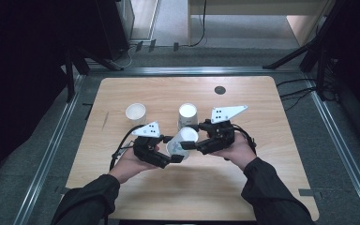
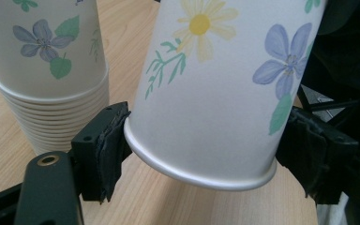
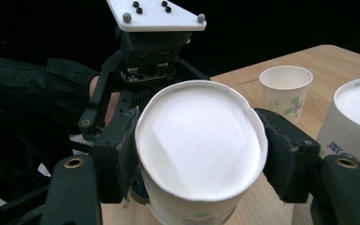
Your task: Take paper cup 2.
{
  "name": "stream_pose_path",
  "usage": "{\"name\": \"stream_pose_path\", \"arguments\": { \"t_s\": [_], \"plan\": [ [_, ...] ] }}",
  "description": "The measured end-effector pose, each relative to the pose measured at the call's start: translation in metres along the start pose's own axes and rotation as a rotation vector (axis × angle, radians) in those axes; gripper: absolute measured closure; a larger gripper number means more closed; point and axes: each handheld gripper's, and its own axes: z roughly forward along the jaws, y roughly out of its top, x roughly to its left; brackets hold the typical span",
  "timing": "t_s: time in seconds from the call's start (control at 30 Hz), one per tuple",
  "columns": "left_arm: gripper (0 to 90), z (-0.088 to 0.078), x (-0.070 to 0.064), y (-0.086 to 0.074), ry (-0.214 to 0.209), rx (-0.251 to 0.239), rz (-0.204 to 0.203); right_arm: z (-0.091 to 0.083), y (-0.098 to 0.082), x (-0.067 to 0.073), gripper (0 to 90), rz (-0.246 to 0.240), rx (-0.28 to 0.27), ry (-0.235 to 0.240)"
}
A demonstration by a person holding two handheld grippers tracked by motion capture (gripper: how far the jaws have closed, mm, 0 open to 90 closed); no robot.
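A flowered paper cup hangs tilted over the middle of the wooden table, held between both grippers. My left gripper grips it from the left. In the left gripper view the black pads touch both sides of the cup at its rolled rim. My right gripper holds the other end. In the right gripper view its jaws squeeze the cup just below its white base, which is pressed slightly oval. The left gripper faces it from behind the cup.
An upside-down stack of like cups stands just behind the held cup, close to both grippers. A single upright cup stands at the back left. A dark round plug sits near the far edge.
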Motion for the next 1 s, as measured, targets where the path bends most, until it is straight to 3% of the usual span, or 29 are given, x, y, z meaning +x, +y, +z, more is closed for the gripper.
{"name": "stream_pose_path", "arguments": {
  "t_s": [0.3,0.43,0.7,1.0],
  "plan": [
    [23.3,-0.001,0.000,0.001,-0.002,-0.002,-0.001,-0.001,0.001,0.000,33.4,0.004,0.009,0.001],
    [23.7,-0.003,0.000,0.001,-0.007,0.005,-0.001,-0.001,0.001,-0.001,25.8,0.029,0.030,-0.002],
    [23.9,-0.008,0.001,0.007,0.001,0.122,0.041,-0.010,-0.001,-0.001,23.8,0.022,0.071,-0.011],
    [23.9,-0.019,0.002,0.027,0.054,0.293,0.143,-0.021,-0.004,0.000,23.2,0.001,0.132,-0.054]
  ]
}}
